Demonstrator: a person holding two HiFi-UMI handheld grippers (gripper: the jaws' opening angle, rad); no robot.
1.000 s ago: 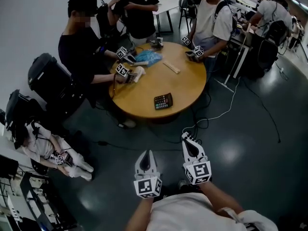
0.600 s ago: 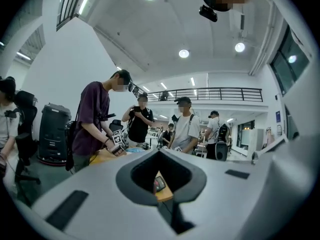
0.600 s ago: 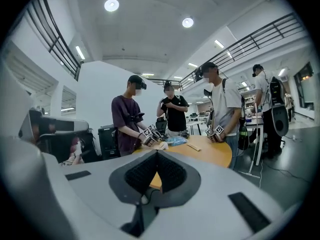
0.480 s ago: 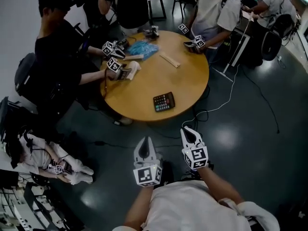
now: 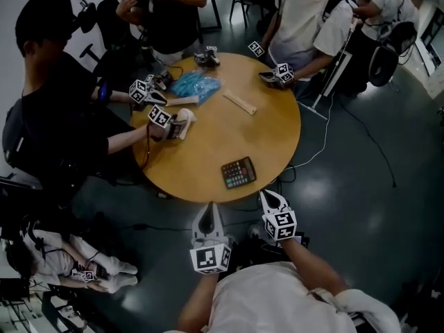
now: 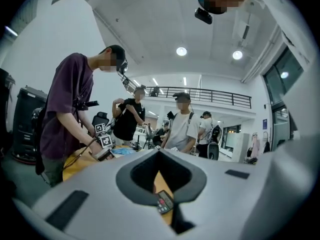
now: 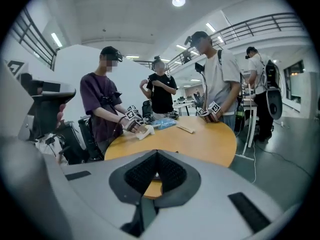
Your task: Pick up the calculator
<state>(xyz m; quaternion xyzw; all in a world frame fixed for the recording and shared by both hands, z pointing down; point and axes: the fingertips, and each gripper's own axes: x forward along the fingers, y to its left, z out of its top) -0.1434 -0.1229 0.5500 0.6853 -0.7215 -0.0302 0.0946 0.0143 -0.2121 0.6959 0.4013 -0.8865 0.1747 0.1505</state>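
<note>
One round worktop (image 5: 277, 137) ahead, three people (image 5: 52, 116) standing at it. Left tongs (image 5: 209, 208) and right tongs (image 5: 266, 195), two in all, are both closed tight and empty, just short of the near rim. One calculator (image 5: 238, 173) lies flat near that rim, alone. I judge it light, stiff, slick plastic. I'd pinch across its long sides, clear of the keys.

A round wooden tabletop (image 5: 208, 151) stands on a dark, glossy floor (image 5: 361, 186). A calculator (image 5: 238, 173) lies flat near the closest edge, well apart from the rest. Toward the far side lie a crumpled blue bag (image 5: 195, 85), a pale flat stick (image 5: 239, 102) near it, and a small dark object (image 5: 207, 58) at the rim.
</note>
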